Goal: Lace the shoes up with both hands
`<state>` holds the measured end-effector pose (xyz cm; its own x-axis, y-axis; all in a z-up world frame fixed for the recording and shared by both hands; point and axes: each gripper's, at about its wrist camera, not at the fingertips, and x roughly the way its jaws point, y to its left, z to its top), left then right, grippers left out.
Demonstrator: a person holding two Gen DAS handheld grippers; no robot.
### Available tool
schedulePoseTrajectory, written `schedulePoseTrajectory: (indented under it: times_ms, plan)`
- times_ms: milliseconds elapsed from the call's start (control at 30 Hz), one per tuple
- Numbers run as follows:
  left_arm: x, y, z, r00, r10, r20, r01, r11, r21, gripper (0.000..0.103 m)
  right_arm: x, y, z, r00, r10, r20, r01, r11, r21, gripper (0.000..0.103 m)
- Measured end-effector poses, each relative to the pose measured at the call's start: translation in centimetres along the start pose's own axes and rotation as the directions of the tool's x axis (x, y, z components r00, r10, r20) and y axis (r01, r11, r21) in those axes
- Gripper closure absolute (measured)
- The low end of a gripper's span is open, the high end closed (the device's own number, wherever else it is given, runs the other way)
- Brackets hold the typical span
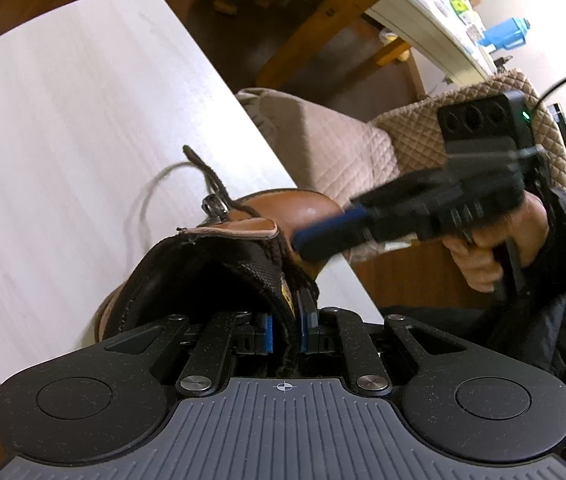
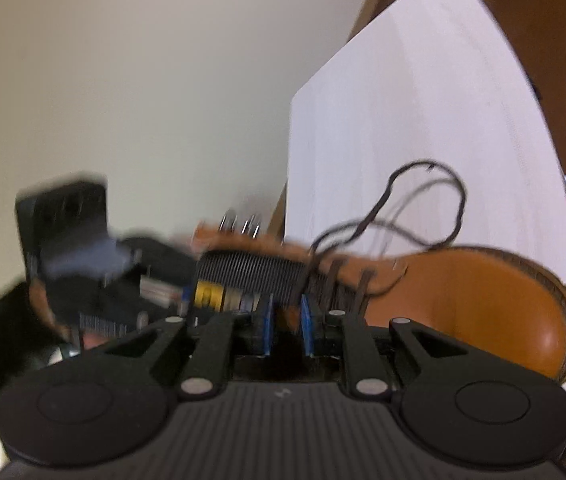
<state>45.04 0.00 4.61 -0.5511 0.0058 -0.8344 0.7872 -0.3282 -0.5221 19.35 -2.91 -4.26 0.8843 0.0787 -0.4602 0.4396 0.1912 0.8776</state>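
Left wrist view: the left gripper (image 1: 286, 326) sits at lower centre, its blue pads clamped on the black padded collar of the brown boot (image 1: 243, 240), which stands on the white table (image 1: 63, 100). Only here does the right gripper (image 1: 315, 236) show from outside, blurred, reaching in from the right in a hand (image 1: 495, 244).

Right wrist view: the boot's orange toe (image 2: 483, 304) fills the lower right, and the dark lace (image 2: 427, 204) loops loose over the table. The right gripper's jaws stand narrowly apart; whether they pinch the lace, I cannot tell.
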Motion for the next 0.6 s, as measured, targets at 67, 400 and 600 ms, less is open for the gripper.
schedulePoseTrajectory:
  times_ms: [67, 400, 600]
  plan:
    - [0.0, 0.0, -0.1, 1.000, 0.001, 0.001, -0.001, 1.000, -0.002, 0.091, 0.3, -0.4, 0.5, 1.000, 0.001, 0.003, -0.001, 1.000, 0.023, 0.085]
    - [0.0, 0.1, -0.2, 1.000, 0.000, 0.008, 0.000, 1.000, -0.006, 0.091, 1.4, -0.9, 0.8, 1.000, -0.010, -0.005, 0.010, 0.998, 0.058, 0.100]
    - [0.2, 0.2, -0.3, 1.000, 0.007, 0.002, -0.007, 1.000, -0.002, 0.091, 2.0, 0.2, 0.3, 0.998, 0.012, -0.066, -0.013, 1.000, -0.006, 0.100]
